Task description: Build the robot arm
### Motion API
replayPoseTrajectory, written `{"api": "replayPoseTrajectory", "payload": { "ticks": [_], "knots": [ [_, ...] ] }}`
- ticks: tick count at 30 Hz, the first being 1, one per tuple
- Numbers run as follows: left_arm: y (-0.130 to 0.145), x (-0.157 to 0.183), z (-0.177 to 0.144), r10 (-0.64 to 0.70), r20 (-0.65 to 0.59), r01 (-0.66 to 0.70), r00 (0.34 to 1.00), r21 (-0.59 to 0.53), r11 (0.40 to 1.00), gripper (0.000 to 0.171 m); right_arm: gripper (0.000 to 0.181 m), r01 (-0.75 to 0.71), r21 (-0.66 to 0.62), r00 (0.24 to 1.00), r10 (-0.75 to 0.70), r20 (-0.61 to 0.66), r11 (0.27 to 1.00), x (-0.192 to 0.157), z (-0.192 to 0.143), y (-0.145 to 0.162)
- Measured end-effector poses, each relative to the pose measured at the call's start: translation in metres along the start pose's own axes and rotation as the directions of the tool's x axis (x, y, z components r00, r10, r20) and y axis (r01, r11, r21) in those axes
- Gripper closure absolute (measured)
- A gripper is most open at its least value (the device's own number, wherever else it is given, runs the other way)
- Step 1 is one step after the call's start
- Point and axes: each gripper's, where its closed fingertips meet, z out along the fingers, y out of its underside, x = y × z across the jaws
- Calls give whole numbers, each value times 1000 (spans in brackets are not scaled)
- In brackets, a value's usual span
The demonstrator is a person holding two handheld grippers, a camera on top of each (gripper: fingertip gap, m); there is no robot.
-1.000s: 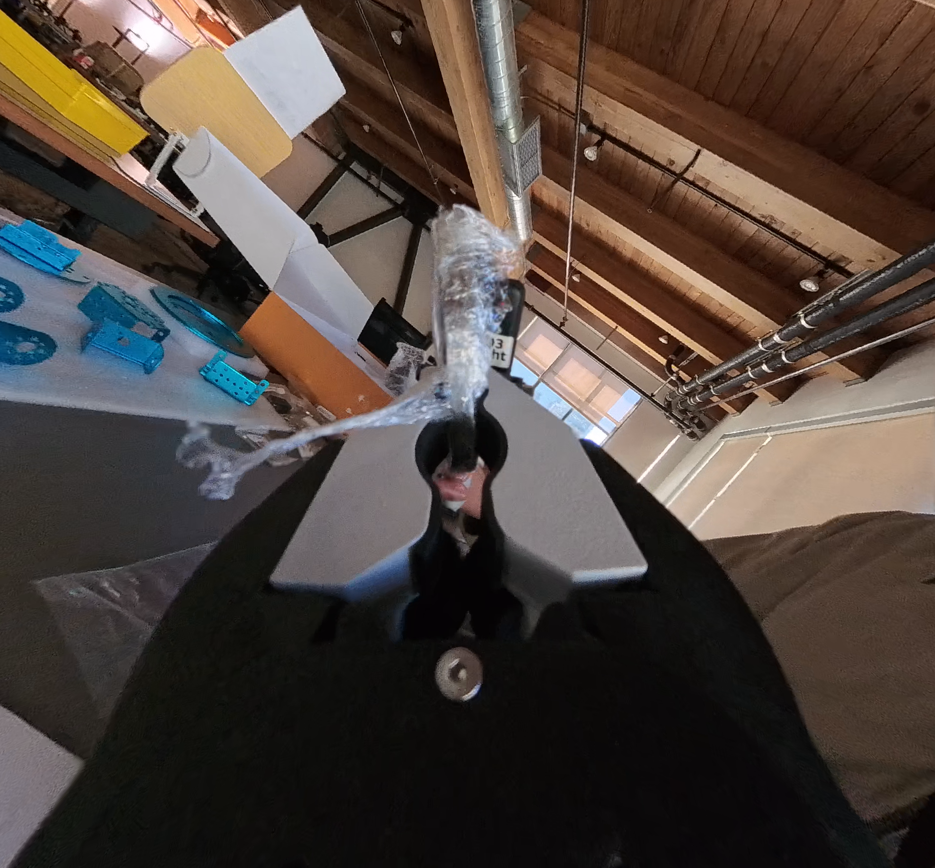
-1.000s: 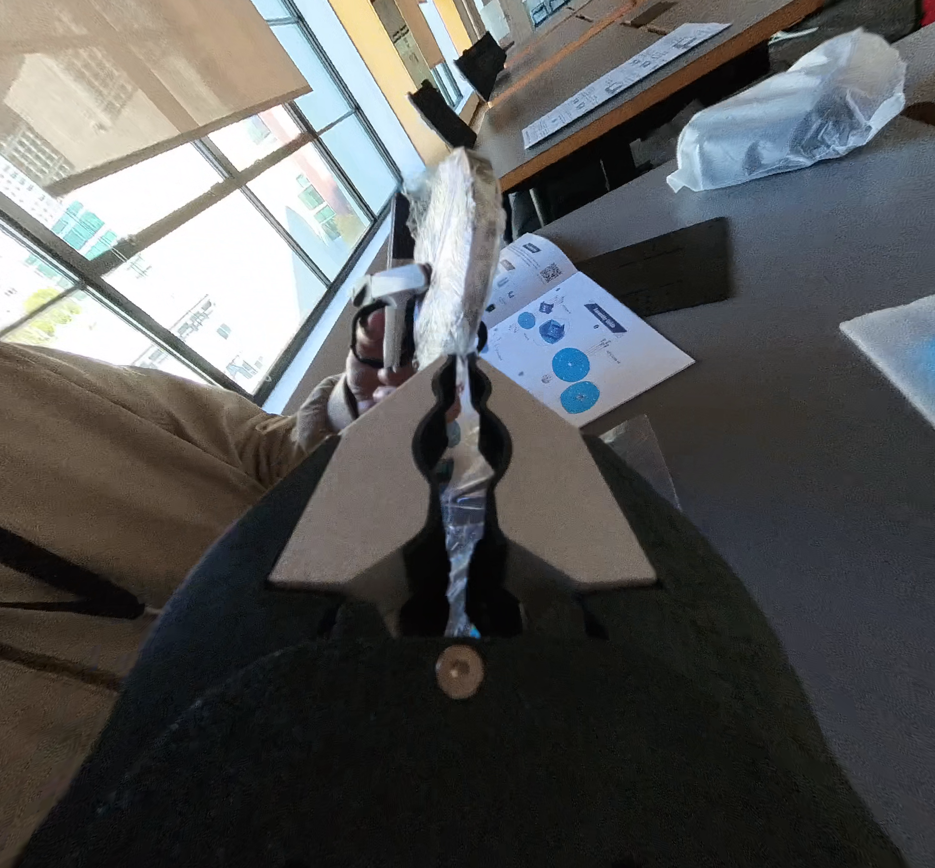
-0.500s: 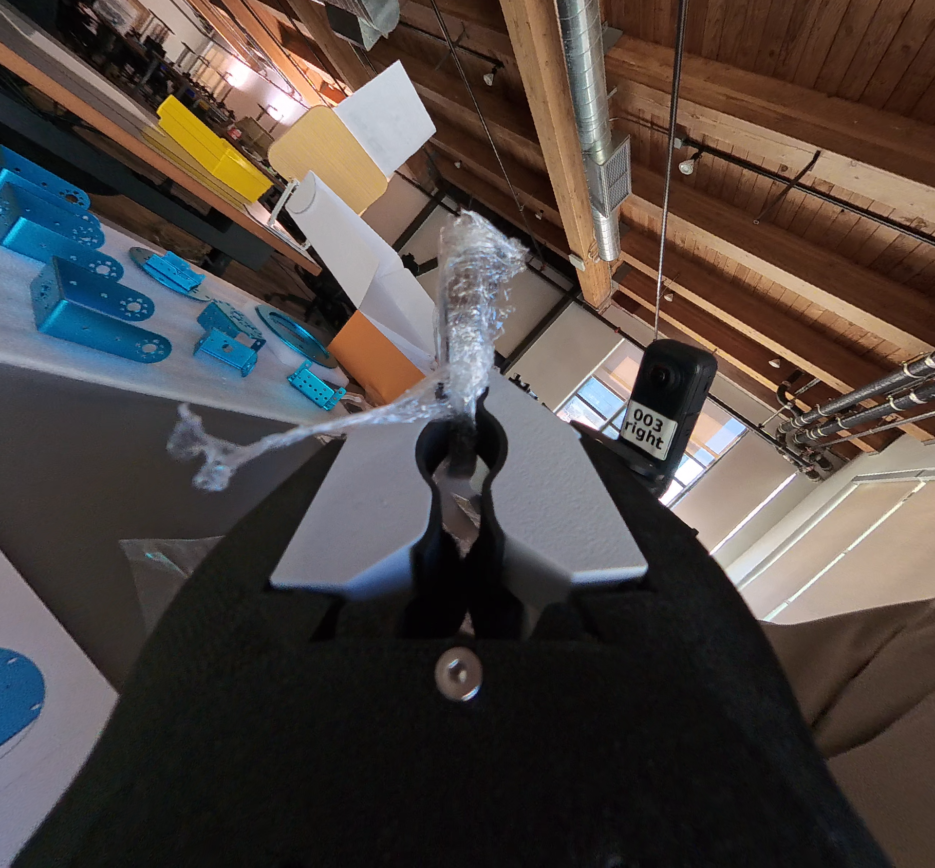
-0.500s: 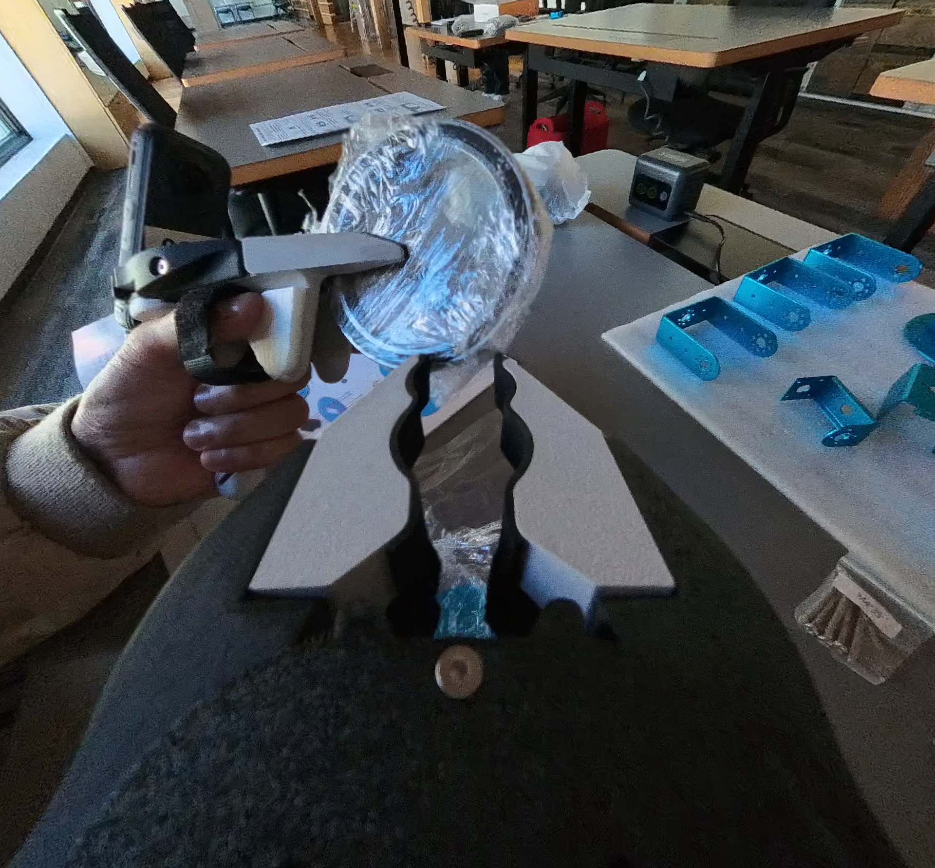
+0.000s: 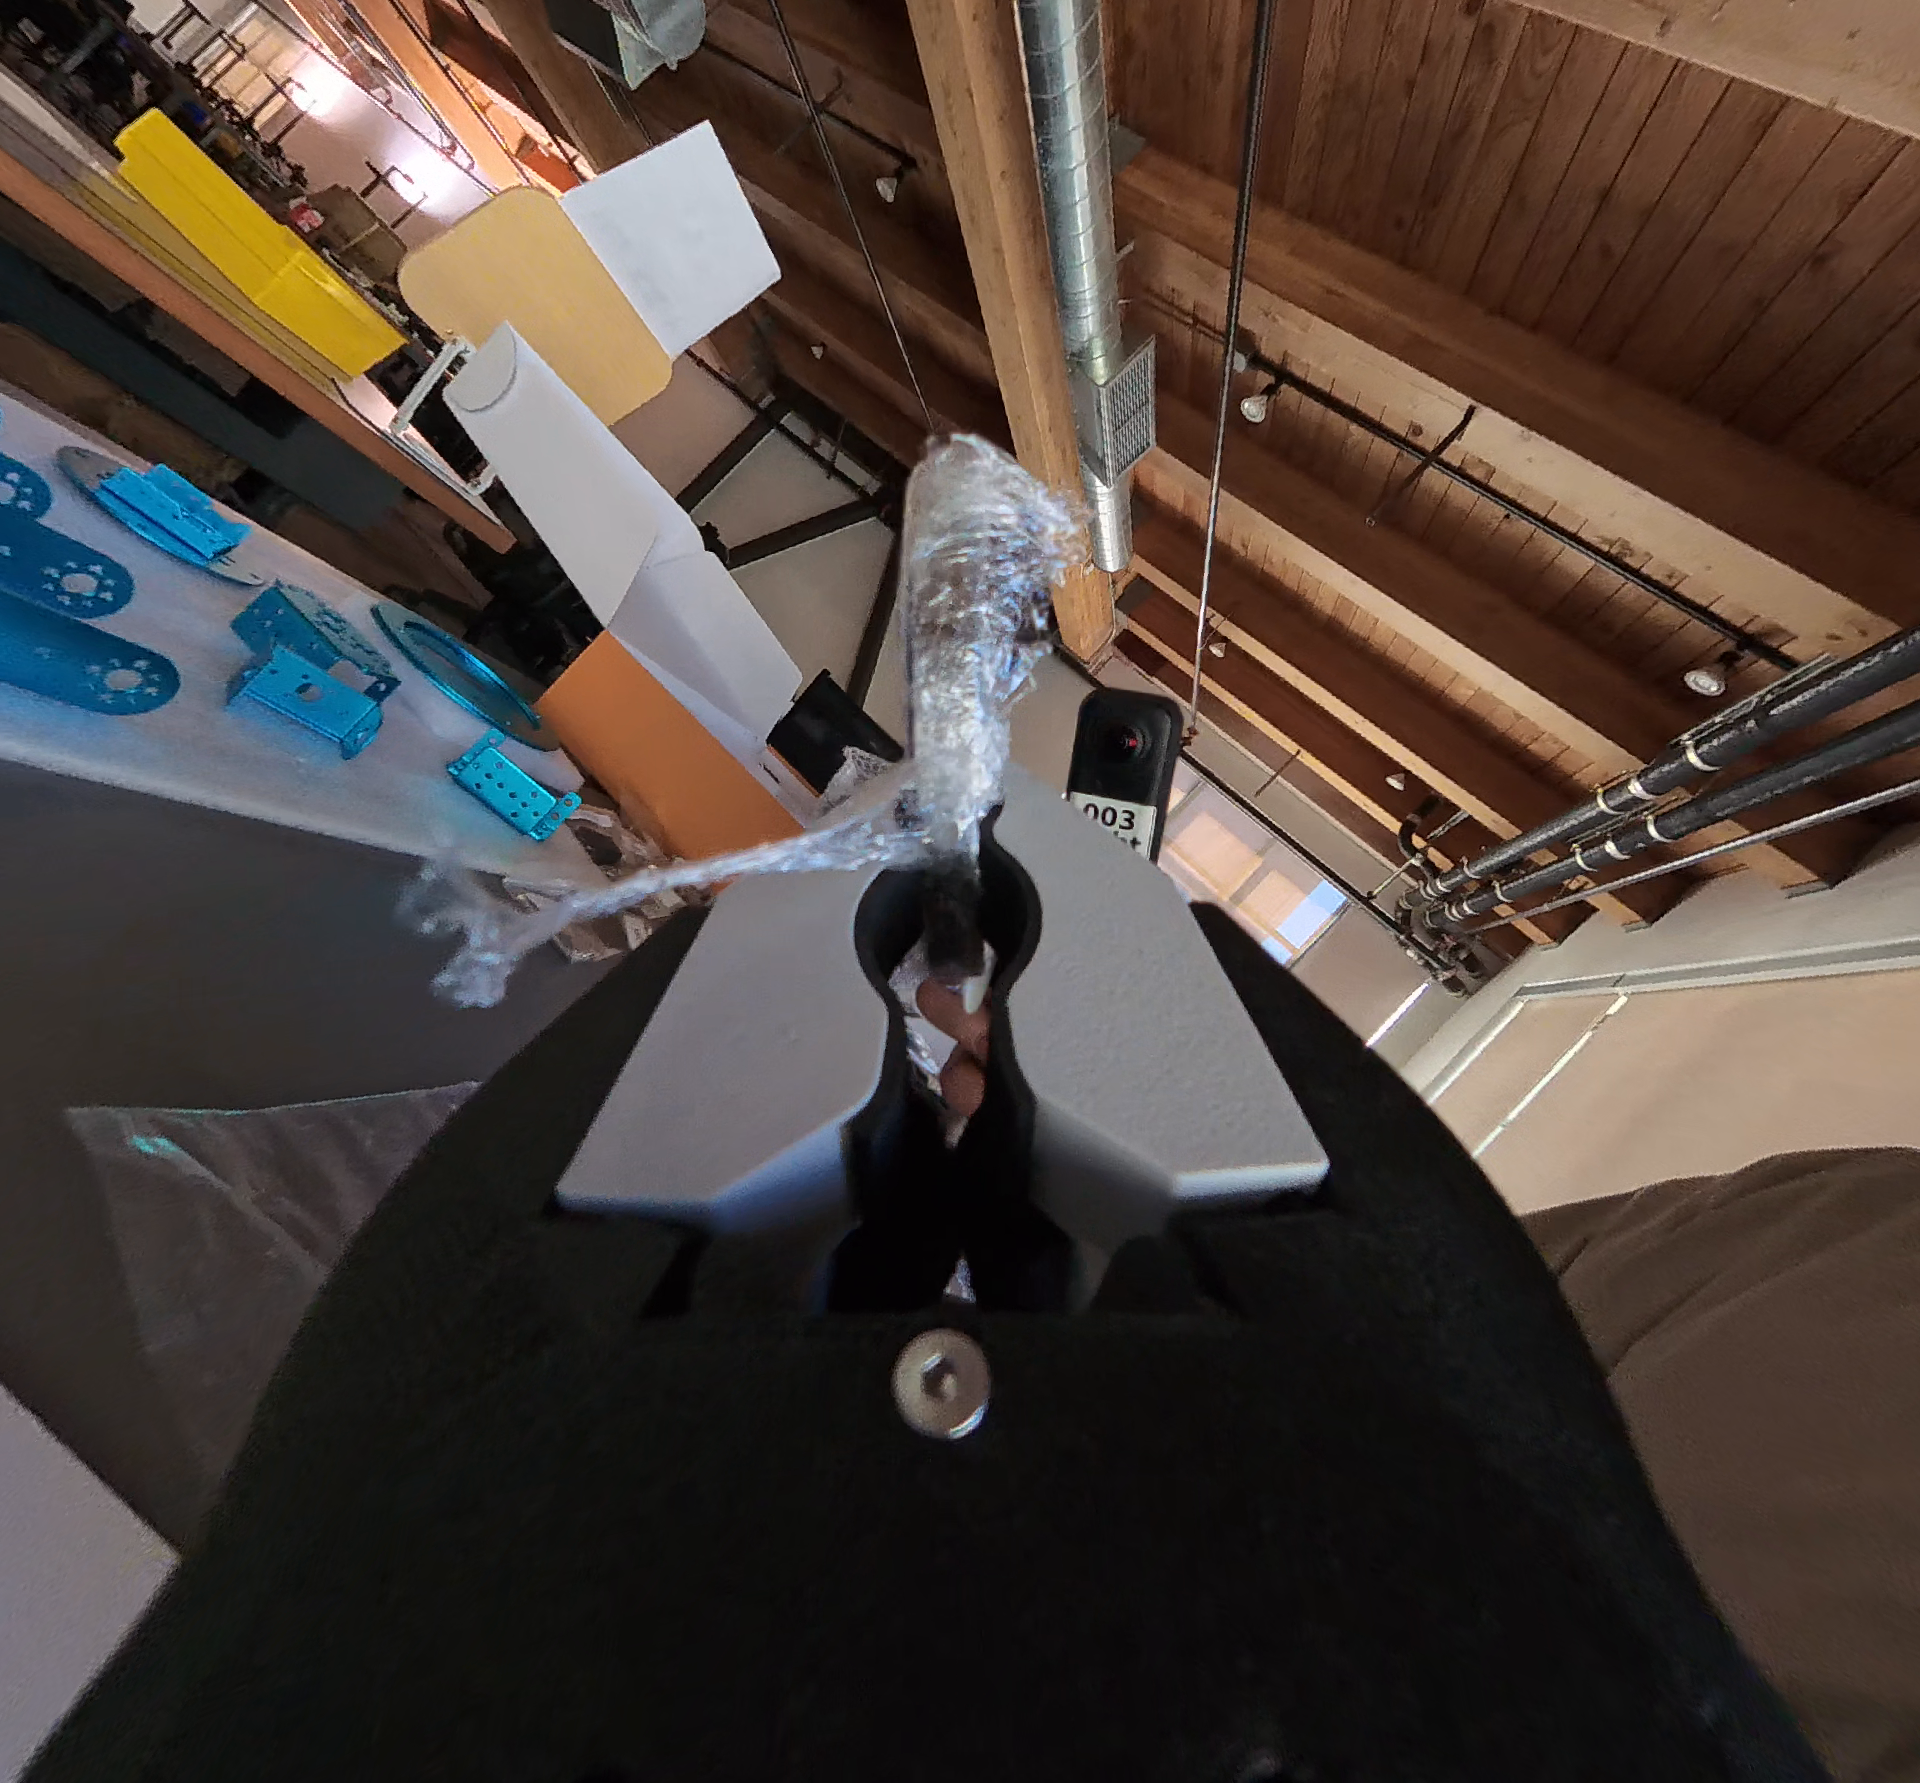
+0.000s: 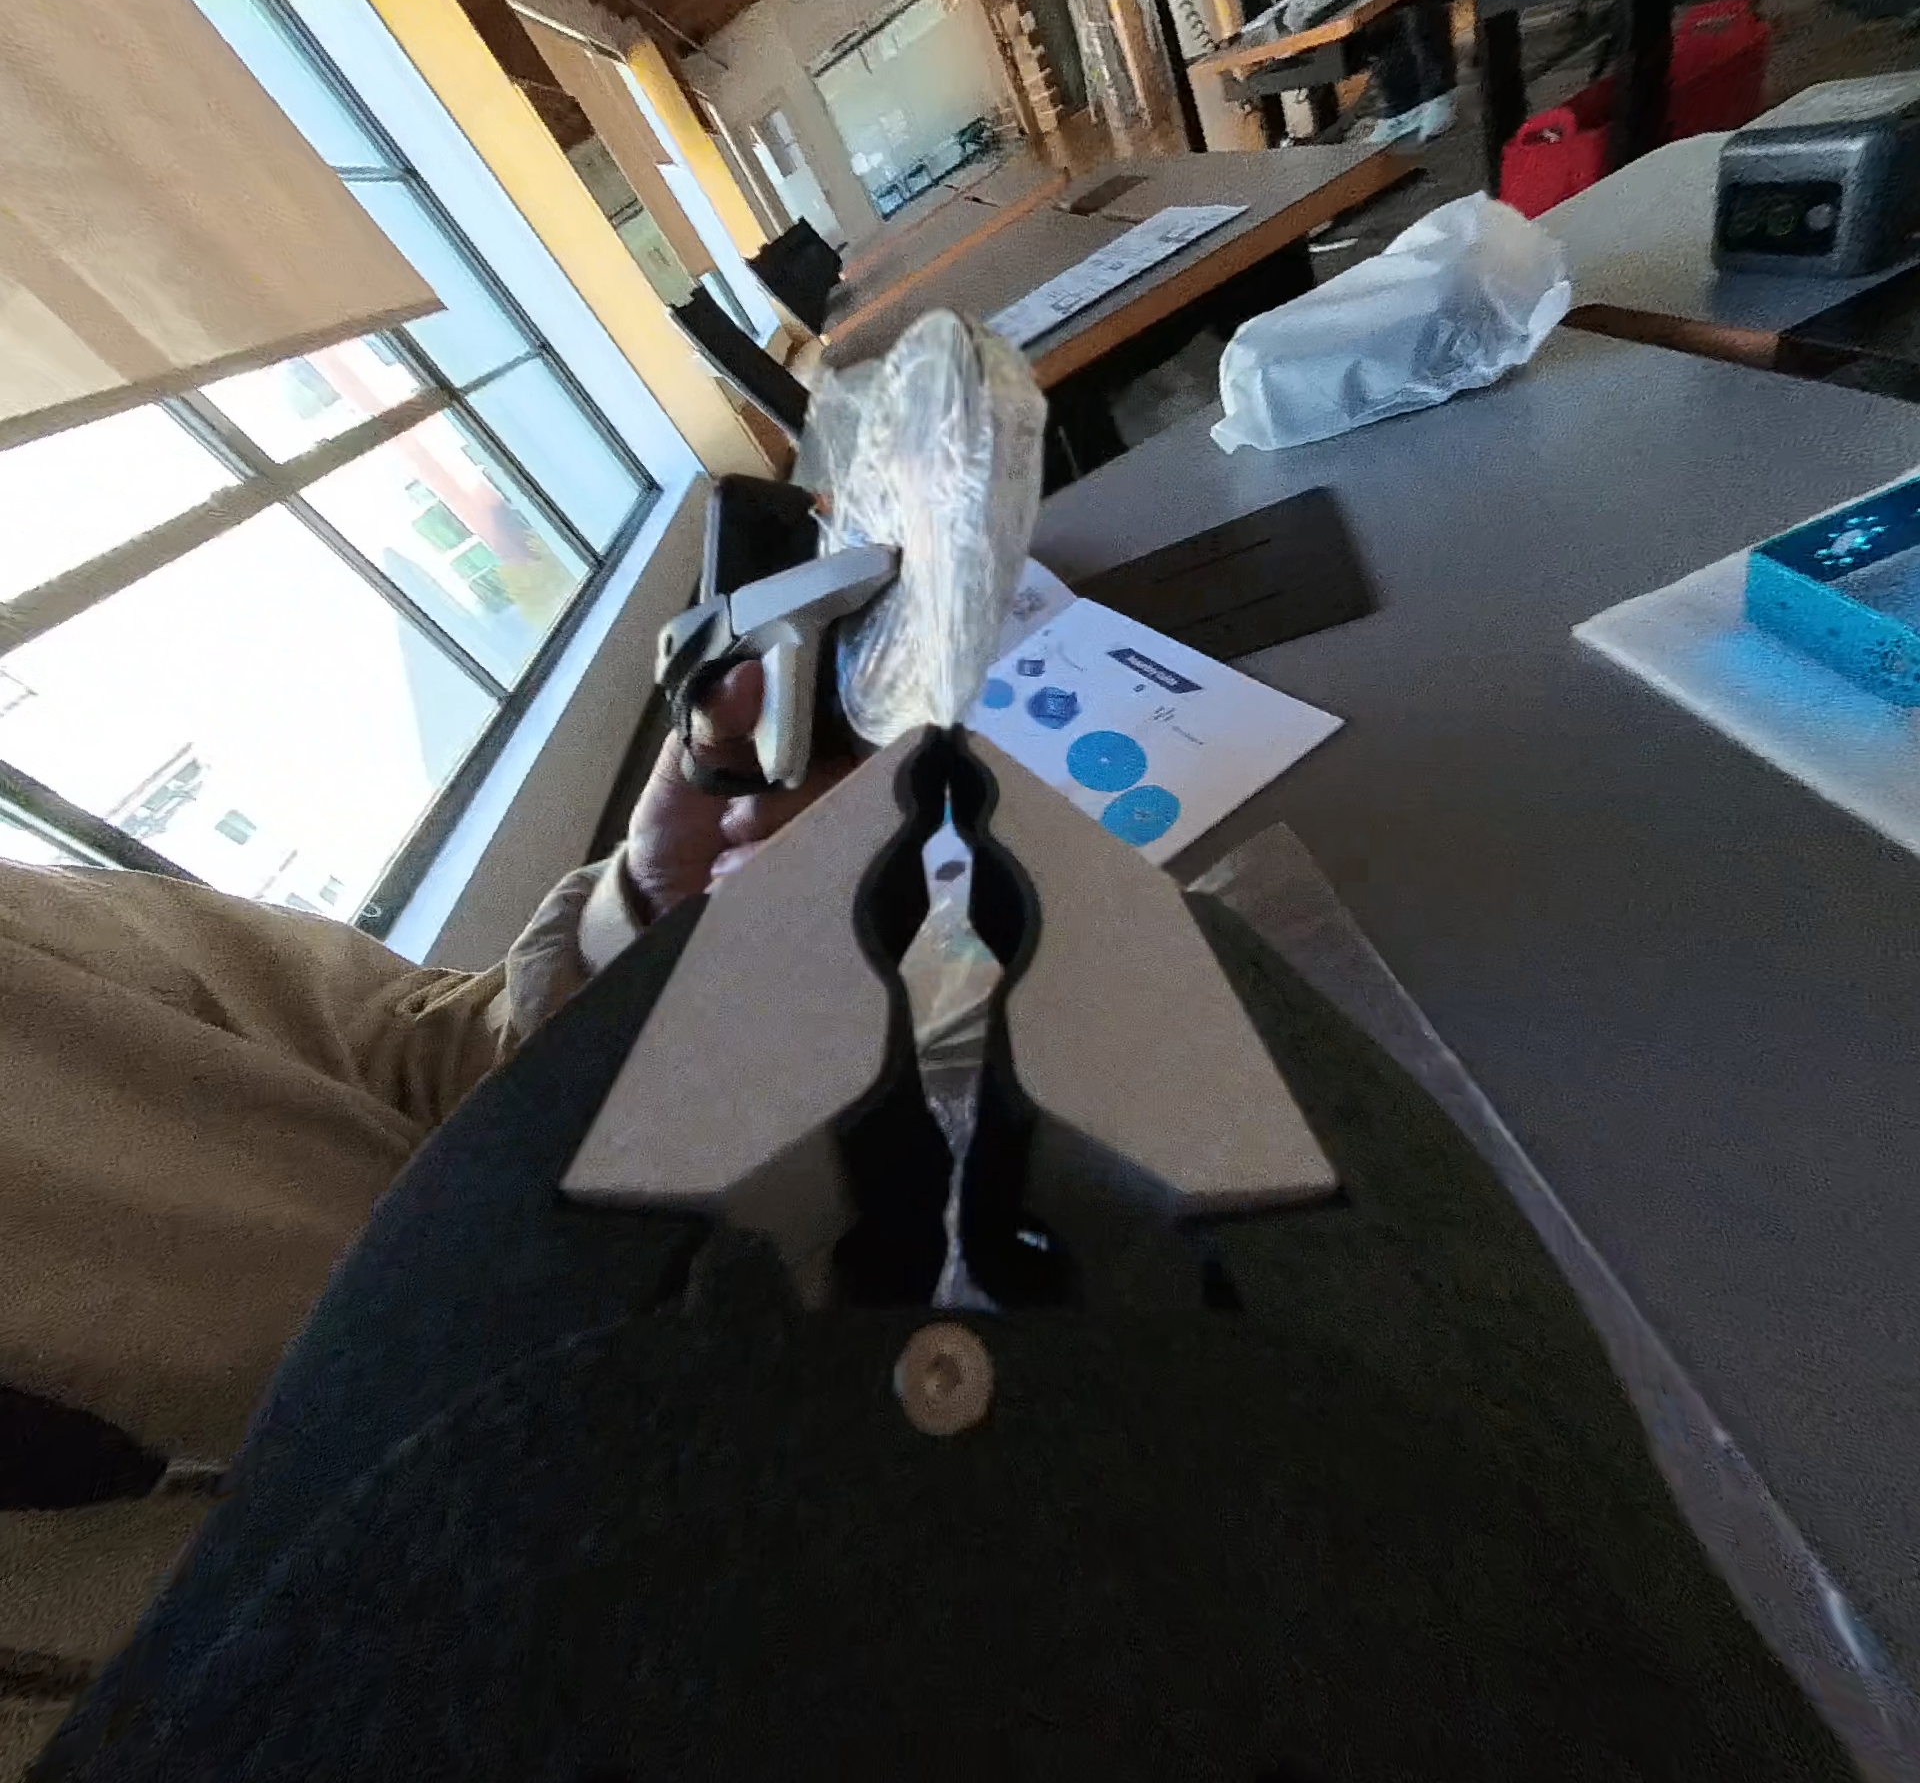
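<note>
A round disc wrapped in crinkled clear plastic film is held up in the air, seen edge-on. My left gripper is shut on its lower rim. A loose strand of film trails off to the left. In the right wrist view the wrapped disc stands just ahead of my right gripper, which is shut on a pinch of the film at the disc's lower edge. The left gripper and the hand holding it are on the disc's left side.
Blue metal brackets lie on a white foam sheet on the grey table. On the table are also an open booklet, a flat black piece, a filled plastic bag and a blue part.
Half a second ago my right gripper was open below the disc's face. Now it is shut on the film, and the disc is edge-on to it. The left gripper keeps its hold.
</note>
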Motion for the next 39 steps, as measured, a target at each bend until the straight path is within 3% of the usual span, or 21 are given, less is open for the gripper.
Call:
{"api": "replayPoseTrajectory", "payload": {
  "ticks": [7, 9, 10, 13, 18, 23, 27, 30, 33, 35, 39],
  "knots": [
    [3, 12, 0, -37, -59, 37, 998, 7, 999, 171, 181, 11, -6, 989, -10, 148, 1000, -16, -8, -1],
    [5, 23, 0, -33, -134, 30, 990, -23, 999, 171, 181, 52, -3, 973, -50, 225, 999, -28, -7, 3],
    [7, 32, -2, -49, -191, 41, 980, -47, 998, 171, 179, 44, 26, 952, -50, 301, 999, -39, -11, 0],
    [8, 46, -3, -63, -261, 46, 963, -70, 997, 170, 145, -121, 59, 865, 76, 496, 991, -51, -24, -15],
    [15, 49, -2, -142, -314, 114, 939, -105, 988, 170, 151, -221, 16, 757, 161, 634, 975, -61, -23, -14],
    [18, 49, -3, -56, -273, 28, 960, -104, 994, 171, 180, -210, -33, 804, 192, 563, 977, -52, -15, -5],
    [16, 36, -5, 130, -136, -146, 982, -118, 982, 171, 181, -183, -61, 887, 192, 421, 981, -31, -15, 2],
    [5, 26, -12, 181, -70, -188, 981, -113, 976, 170, 181, -154, -52, 928, 163, 334, 987, -21, -22, -1],
    [-38, 8, -40, 235, 58, -236, 970, 5, 972, 170, 181, -207, 77, 929, 171, 328, 975, -5, -62, -30],
    [-63, 4, -61, 209, 73, -215, 975, 81, 973, 171, 181, -159, 122, 970, 132, 203, 980, 18, -86, -37],
    [-53, 10, -50, 225, 69, -228, 972, 37, 973, 170, 181, -86, 41, 986, 79, 145, 996, 14, -62, -16]
  ]
}}
